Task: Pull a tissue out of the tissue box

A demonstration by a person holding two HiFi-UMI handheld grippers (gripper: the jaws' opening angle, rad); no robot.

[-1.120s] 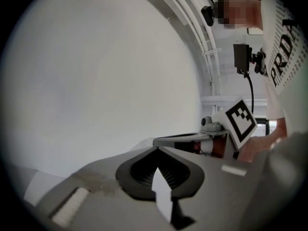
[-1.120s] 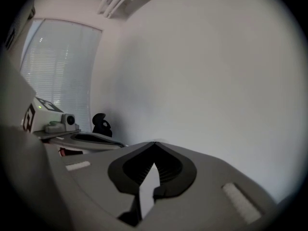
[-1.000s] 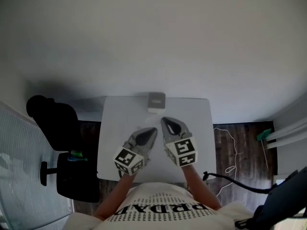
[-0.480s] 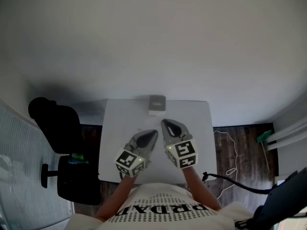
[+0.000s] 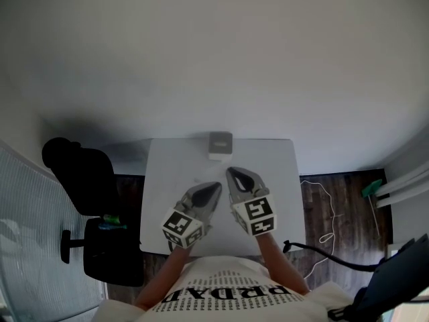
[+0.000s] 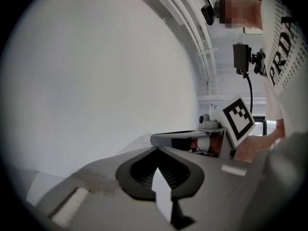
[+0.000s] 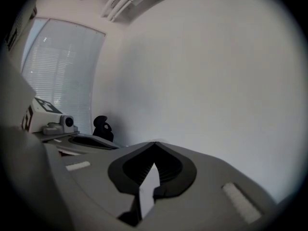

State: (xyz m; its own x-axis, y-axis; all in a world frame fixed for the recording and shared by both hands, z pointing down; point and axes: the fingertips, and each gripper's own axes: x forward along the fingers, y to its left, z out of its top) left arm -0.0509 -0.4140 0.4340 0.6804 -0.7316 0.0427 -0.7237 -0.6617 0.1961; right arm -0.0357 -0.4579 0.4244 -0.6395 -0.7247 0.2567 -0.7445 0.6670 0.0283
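A small grey-and-white tissue box (image 5: 219,144) stands at the far edge of the white table (image 5: 268,166), in the middle. Both grippers hover over the table's near half, well short of the box. My left gripper (image 5: 215,184) points toward the far right, jaws shut with nothing between them. My right gripper (image 5: 229,170) sits just to its right, shut and empty as well. In the left gripper view the jaws (image 6: 156,148) meet at a point against the bare wall. The right gripper view shows the same for its jaws (image 7: 155,143). Neither gripper view shows the box.
A black office chair (image 5: 74,173) stands left of the table, with a black stool (image 5: 107,247) nearer me. A cable (image 5: 320,237) lies on the dark wood floor to the right. A white wall rises behind the table, and window blinds (image 7: 57,76) are on the left.
The head view has drifted slightly. Both grippers stay shut in the same spot over the table, and the tissue box has not moved.
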